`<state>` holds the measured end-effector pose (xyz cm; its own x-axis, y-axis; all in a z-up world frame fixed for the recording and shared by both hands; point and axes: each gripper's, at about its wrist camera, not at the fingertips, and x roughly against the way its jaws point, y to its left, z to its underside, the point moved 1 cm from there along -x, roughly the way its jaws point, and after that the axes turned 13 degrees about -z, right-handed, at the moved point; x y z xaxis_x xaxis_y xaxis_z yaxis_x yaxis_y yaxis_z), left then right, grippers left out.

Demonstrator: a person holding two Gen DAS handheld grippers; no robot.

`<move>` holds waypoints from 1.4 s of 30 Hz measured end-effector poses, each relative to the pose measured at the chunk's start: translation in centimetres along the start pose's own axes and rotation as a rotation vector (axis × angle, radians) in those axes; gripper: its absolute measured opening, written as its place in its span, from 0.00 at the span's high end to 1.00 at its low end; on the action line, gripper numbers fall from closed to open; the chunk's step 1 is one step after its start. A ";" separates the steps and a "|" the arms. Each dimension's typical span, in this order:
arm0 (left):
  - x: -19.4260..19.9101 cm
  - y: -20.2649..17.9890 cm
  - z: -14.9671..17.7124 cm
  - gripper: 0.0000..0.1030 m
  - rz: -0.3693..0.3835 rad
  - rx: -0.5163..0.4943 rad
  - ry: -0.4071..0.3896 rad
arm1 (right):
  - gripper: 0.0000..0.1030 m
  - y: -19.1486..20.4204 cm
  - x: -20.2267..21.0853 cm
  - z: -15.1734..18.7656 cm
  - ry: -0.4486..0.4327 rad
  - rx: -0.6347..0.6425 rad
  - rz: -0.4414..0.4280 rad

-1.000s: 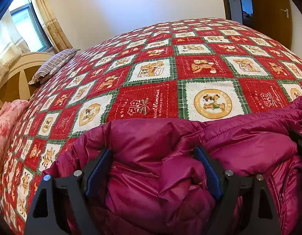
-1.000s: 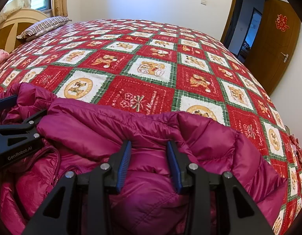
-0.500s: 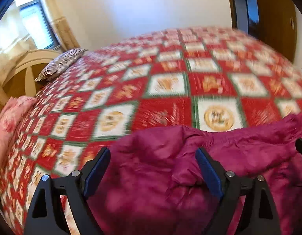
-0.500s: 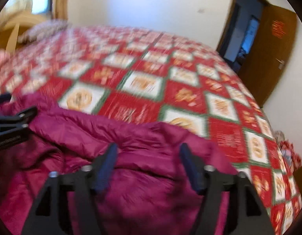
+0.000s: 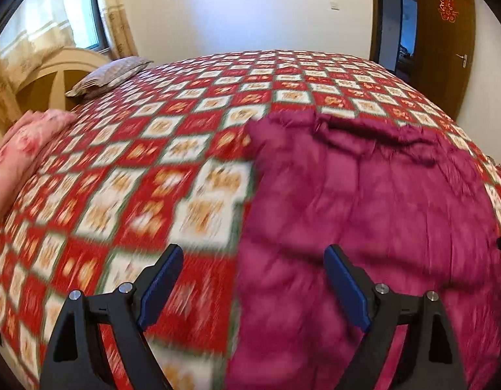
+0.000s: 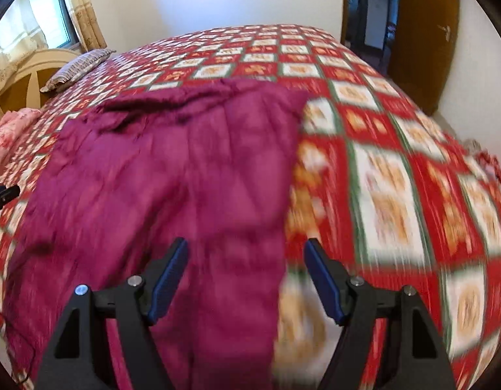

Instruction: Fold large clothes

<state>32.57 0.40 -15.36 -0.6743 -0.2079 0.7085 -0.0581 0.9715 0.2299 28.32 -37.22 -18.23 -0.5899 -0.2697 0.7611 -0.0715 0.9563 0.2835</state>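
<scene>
A magenta puffer jacket (image 5: 364, 201) lies spread flat on the red patchwork bedspread (image 5: 153, 169); it also shows in the right wrist view (image 6: 172, 175). My left gripper (image 5: 250, 276) is open and empty above the jacket's left edge. My right gripper (image 6: 245, 273) is open and empty above the jacket's right edge. The tip of the left gripper (image 6: 1, 195) shows at the far left of the right wrist view. Both views are motion-blurred near the fingers.
A striped pillow (image 5: 110, 74) and a pink pillow (image 5: 19, 159) lie at the headboard (image 5: 48, 78) on the left. A curtained window (image 5: 78, 9) is behind it. A brown door (image 5: 445, 42) stands open at the back right.
Both grippers have pulled back and up from the jacket. The right gripper opened and let go of the fabric. The jacket now lies flat and farther away.
</scene>
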 end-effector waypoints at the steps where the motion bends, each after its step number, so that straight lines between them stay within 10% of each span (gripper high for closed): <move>1: 0.5 0.5 0.9 0.14 0.001 0.002 -0.001 | 0.23 -0.1 0.8 1.5 0.001 -0.014 -0.002; 16: 5.7 3.4 14.8 0.14 0.030 -0.047 0.057 | 0.23 1.1 7.0 13.9 -0.023 -0.098 -0.004; 33: 7.6 3.2 18.8 0.14 0.066 -0.107 0.068 | 0.23 2.5 7.8 18.3 -0.020 -0.115 -0.088; 37: 6.7 3.3 19.4 0.15 0.149 -0.074 0.136 | 0.48 2.8 8.1 18.4 -0.028 -0.107 -0.093; 42: 8.4 2.1 19.6 0.83 0.202 -0.138 0.091 | 0.84 4.1 8.5 18.4 -0.036 -0.066 -0.139</move>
<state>12.36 2.96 -21.98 -0.5928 -0.0268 0.8049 0.1766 0.9708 0.1624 8.21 -33.52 -21.34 -0.6062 -0.3941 0.6908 -0.1022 0.9000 0.4237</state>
